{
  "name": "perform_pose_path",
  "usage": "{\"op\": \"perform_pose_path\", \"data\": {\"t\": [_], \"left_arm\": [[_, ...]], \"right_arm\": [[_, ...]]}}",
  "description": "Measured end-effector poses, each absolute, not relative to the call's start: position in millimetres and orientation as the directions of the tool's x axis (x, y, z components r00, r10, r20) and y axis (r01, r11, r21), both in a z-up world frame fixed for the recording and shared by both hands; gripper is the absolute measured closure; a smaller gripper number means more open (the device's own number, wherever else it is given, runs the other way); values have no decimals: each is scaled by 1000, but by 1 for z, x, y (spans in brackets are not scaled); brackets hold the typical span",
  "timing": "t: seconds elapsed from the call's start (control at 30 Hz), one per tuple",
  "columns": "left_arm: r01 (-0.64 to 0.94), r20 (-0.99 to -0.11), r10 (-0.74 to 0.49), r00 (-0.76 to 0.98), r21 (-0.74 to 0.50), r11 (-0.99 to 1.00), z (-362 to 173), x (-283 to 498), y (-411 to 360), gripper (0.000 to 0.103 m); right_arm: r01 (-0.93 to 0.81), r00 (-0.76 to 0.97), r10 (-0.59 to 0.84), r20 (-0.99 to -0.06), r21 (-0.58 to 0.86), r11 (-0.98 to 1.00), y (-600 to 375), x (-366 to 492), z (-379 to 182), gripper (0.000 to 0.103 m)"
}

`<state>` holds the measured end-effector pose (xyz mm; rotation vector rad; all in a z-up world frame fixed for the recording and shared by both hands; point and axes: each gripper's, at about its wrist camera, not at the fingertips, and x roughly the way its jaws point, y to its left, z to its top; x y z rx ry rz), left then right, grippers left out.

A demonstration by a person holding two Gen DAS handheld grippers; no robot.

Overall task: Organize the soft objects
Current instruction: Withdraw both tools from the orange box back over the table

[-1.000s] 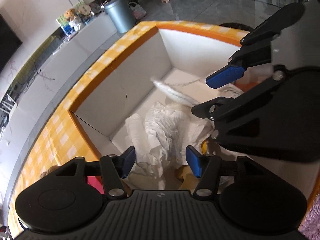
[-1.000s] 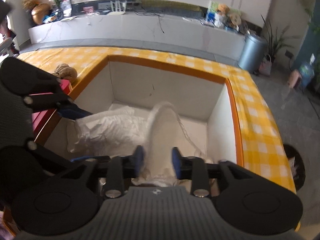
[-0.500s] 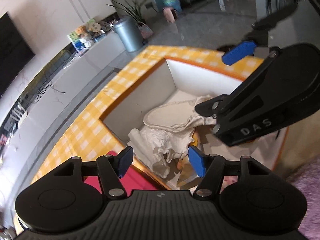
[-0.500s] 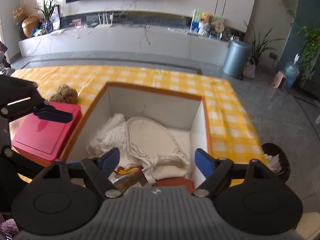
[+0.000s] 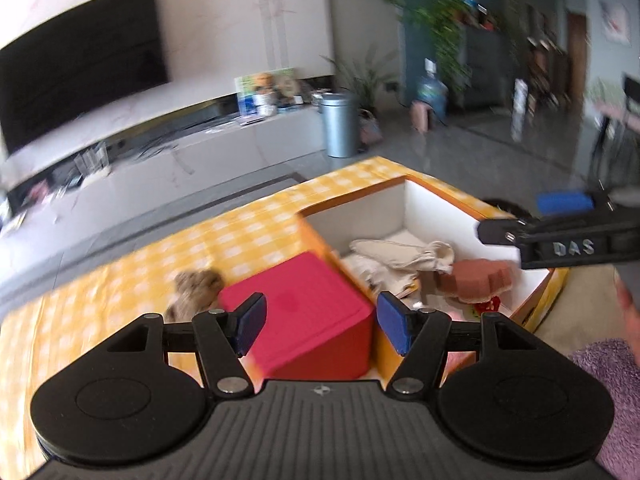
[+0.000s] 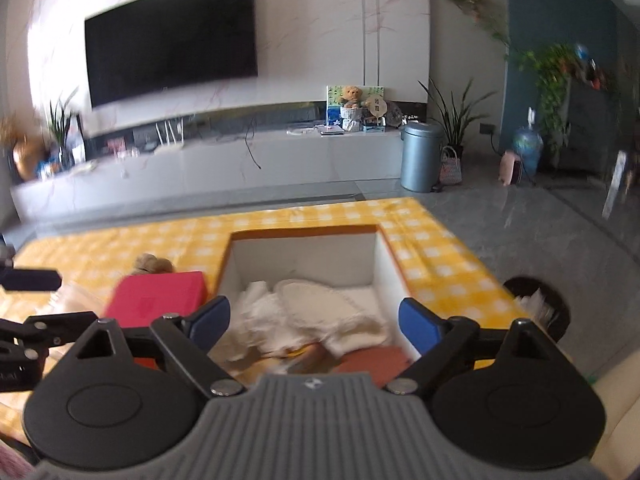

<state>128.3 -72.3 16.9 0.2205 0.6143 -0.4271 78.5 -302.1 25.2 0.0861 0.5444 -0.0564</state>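
Between picks, by the look of it: both tools raised above the surface [image 6: 440, 256] with its yellow checked cloth, nothing held.

Left gripper [image 5: 318, 326]: fingers spread wide, empty, aimed over the red box [image 5: 304, 308] and the near edge of the white bin [image 5: 436, 208]. Right gripper [image 6: 316, 320]: fingers likewise wide apart and empty, looking straight down into the bin [image 6: 304, 256].

Inside the bin: a cream cloth bag [image 6: 320, 300] lying on crumpled white fabric [image 6: 256, 320], plus a brown plush piece [image 5: 476, 276] at the near end. Smaller yellow and orange bits below these, too blurred to name.

Still outside the bin: a brown curly stuffed toy [image 5: 196, 286] on the cloth, just beside the red box on its far-left side. Probably the next soft thing to go in.

Next move, as a guess: swing the left gripper over the toy, lower until the fingers straddle it, close gently on the fluff, lift clear of the red box, then carry across to the bin. Soft body likely to squash, so a grip near the middle safest.

Readable writing: raised letters "DAS" [image 5: 572, 247] on the side of the right gripper's arm in the left view. Nothing else legible.
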Motion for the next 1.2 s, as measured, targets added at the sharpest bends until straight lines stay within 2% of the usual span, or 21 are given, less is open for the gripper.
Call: {"op": "perform_pose_path", "data": {"t": [0.27, 0.53, 0.83, 1.03, 1.2], "left_arm": [[272, -575, -233, 784, -19, 962, 10, 87, -3, 28], [125, -618, -175, 766, -124, 984, -11, 59, 53, 28], [105, -655, -172, 736, -141, 984, -25, 44, 91, 28], [112, -666, -158, 729, -111, 987, -36, 41, 108, 29], [115, -694, -195, 693, -161, 980, -45, 53, 121, 31]], "right_arm": [[72, 874, 1, -487, 130, 989, -251, 35, 5, 11], [8, 839, 50, -541, 105, 994, -202, 10, -23, 11], [-116, 807, 96, -583, 4, 993, -152, 3, -40, 11], [-182, 786, 144, -601, -2, 983, -123, 12, -46, 11], [-233, 759, 181, -626, -2, 973, -101, 25, -54, 12]]}}
